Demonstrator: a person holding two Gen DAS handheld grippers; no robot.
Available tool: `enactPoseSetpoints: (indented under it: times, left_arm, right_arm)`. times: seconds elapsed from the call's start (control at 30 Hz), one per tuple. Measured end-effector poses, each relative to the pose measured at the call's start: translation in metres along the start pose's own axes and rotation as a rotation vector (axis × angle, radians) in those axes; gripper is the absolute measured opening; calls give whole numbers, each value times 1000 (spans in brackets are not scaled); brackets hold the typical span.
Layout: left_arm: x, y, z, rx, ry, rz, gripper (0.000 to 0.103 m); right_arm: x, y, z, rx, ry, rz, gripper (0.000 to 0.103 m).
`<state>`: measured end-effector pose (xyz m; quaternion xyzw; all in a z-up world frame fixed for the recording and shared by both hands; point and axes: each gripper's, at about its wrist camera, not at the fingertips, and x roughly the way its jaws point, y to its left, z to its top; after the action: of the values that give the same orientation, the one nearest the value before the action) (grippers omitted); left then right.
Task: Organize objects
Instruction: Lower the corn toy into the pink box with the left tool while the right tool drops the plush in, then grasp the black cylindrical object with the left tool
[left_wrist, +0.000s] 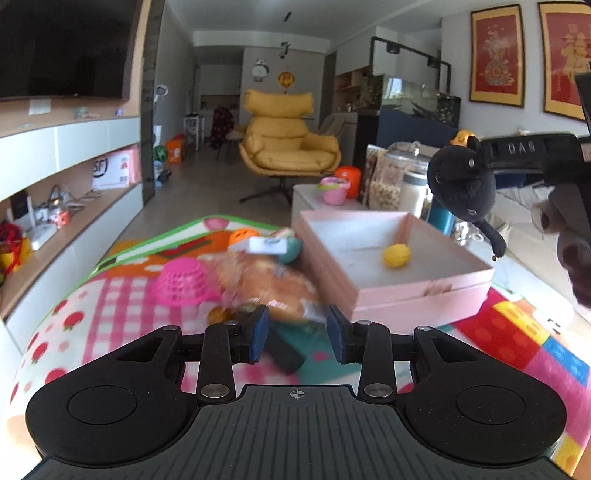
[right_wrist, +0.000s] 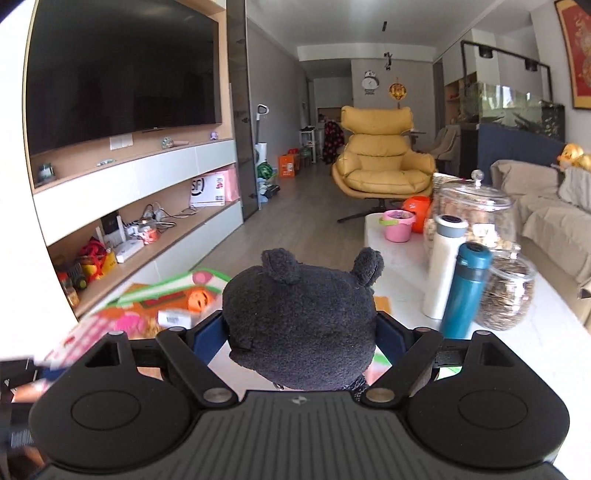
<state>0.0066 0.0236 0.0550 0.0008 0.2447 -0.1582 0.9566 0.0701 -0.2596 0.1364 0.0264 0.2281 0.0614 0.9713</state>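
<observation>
Left wrist view: left claw (left_wrist: 297, 334) low over patterned play mat (left_wrist: 110, 306), blue pads apart, nothing pressed between them; blurred bagged bread (left_wrist: 266, 284) just ahead of the tips, not gripped. Pink upturned basket (left_wrist: 183, 282) ahead and to the left of that claw, resting on the mat. White tagged item (left_wrist: 267, 245) and orange ball (left_wrist: 243, 235) farther ahead, beyond the bread. Pink box (left_wrist: 406, 280) ahead and to the right, open-topped, yellow lemon-like toy (left_wrist: 396, 256) lying inside on its floor. Right claw (left_wrist: 476, 162) entering from the right edge, above the far right corner of the box, black plush toy (left_wrist: 461, 184) clamped in it and hanging clear of the box, tail dangling down. Part of a hand (left_wrist: 569, 236) visible at the far right, behind that claw. Right wrist view: right claw (right_wrist: 301, 332) with blue pads pressed against both sides of the black plush toy (right_wrist: 301, 325), ears pointing away from the camera; jaws set wide around the soft body. White bench (right_wrist: 498, 354) ahead and to the right of this claw, carrying teal bottle (right_wrist: 467, 291), white bottle (right_wrist: 443, 266), two glass jars (right_wrist: 506, 295) and pink bucket (right_wrist: 398, 225). Yellow armchair (right_wrist: 380, 162) far ahead, across the floor.
</observation>
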Motion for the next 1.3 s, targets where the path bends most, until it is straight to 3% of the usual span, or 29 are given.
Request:
enactPoseSetpoints:
  times: [0.1,0.23,0.4,0.53,0.73,1.03,1.13,1.23,1.3]
  left_arm:
    - [-4,24,-16,-69,61,42,38]
    - [0,43,-24,-158,110,66,38]
    - [10,47,-16,-215,96,45,38]
    - [20,37,-2,-195,78,34,38]
    - [48,18,3,-162,115,41,38]
    - [88,-2,8,-84,136,203,40]
    - [86,-12,1,-43,173,178,25]
    - [85,-15,-6,-37,173,173,24]
    - [88,-8,-4,-96,172,170,24]
  right_arm:
    - [21,14,4,3,2,-13,97]
    - [21,39,-21,-60,16,-9,98]
    - [-1,57,-64,-115,21,-43,101]
    - [-7,56,-103,-96,54,-77,101]
    - [4,54,-131,-72,103,-103,101]
    - [-1,50,-134,-41,70,-93,103]
    - [-4,50,-134,-36,65,-95,103]
    - [-5,49,-133,-32,57,-98,103]
    - [-5,49,-132,-30,58,-97,103]
